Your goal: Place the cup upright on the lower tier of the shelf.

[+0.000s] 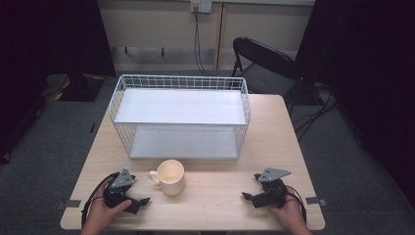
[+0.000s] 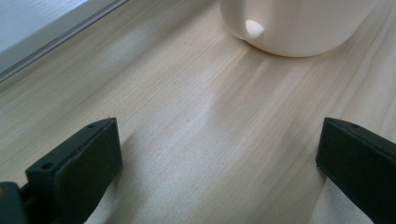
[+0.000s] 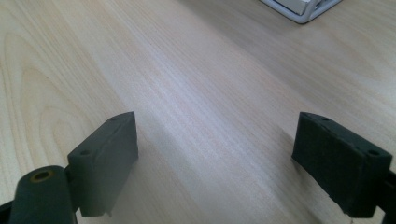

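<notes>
Though near, unlabelled cream mug [image 1: 170, 177]

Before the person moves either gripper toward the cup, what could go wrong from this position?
1. The cup stands close in front of the wire rack; a push from the left gripper could slide it against the rack's lower edge.
2. The cup's handle points toward the left gripper, whose jaws stand open; a careless approach might catch the handle and tip the cup.
3. The right gripper, also open, rests near the table's front edge, so pulling back might bring it off the table.
</notes>
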Demonstrator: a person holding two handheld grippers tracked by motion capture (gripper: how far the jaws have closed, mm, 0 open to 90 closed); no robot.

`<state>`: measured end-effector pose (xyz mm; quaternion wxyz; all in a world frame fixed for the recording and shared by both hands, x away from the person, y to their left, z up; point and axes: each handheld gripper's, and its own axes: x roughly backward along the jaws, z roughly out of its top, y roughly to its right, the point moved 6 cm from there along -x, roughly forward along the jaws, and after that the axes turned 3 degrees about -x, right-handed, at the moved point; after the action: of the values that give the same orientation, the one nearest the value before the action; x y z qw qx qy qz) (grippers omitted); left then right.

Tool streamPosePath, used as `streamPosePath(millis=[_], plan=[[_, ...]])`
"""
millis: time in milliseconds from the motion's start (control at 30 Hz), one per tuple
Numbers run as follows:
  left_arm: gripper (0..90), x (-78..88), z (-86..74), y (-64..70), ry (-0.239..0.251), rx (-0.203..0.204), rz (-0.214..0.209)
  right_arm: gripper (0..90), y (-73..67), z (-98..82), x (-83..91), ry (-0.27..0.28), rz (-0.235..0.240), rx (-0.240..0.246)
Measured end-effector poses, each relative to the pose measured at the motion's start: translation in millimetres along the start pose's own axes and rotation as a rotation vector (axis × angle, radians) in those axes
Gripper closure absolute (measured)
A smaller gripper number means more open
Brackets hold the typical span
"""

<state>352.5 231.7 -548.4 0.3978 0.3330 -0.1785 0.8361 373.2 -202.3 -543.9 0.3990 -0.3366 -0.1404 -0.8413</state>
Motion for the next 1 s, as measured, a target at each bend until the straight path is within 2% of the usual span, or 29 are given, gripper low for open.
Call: streamPosePath(millis=[267,400,467,533,567,633,700,933,1000], plan=[[0.0,-1.0,1.0,1.7,0.001,0.024,0.018,13.4,0.0,0.0,0.0,0.000,0.000,0.000],[0.8,0.6,0.3,1.0,0.006,0.019,0.015,13.4,0.0,0.0,0.0,0.000,0.000,0.000],[8.4,3.2,0.7,0.4,0.022,0.020,0.013,13.4,0.0,0.0,0.0,-0.001,0.001,0.000],[23.1,6.5,2.8,1.0,0.048,0.021,-0.013,13.4,0.0,0.0,0.0,0.000,0.000,0.000],[23.7,7.6,4.0,0.7,0.054,0.028,-0.008,13.4,0.0,0.0,0.0,-0.001,0.001,0.000],[18.2,9.5,7.1,1.0,0.062,0.044,-0.006,13.4,0.1,0.0,0.0,0.000,0.001,0.000],[19.1,10.4,10.6,2.8,0.077,0.069,-0.016,13.4,0.1,0.0,0.0,0.000,0.000,0.000],[18.3,13.4,21.9,6.3,0.130,0.065,-0.023,13.4,0.1,0.0,0.0,0.000,0.001,0.000],[18.3,14.1,24.1,7.1,0.131,0.058,-0.023,13.4,0.1,0.0,0.0,0.000,0.000,0.000]])
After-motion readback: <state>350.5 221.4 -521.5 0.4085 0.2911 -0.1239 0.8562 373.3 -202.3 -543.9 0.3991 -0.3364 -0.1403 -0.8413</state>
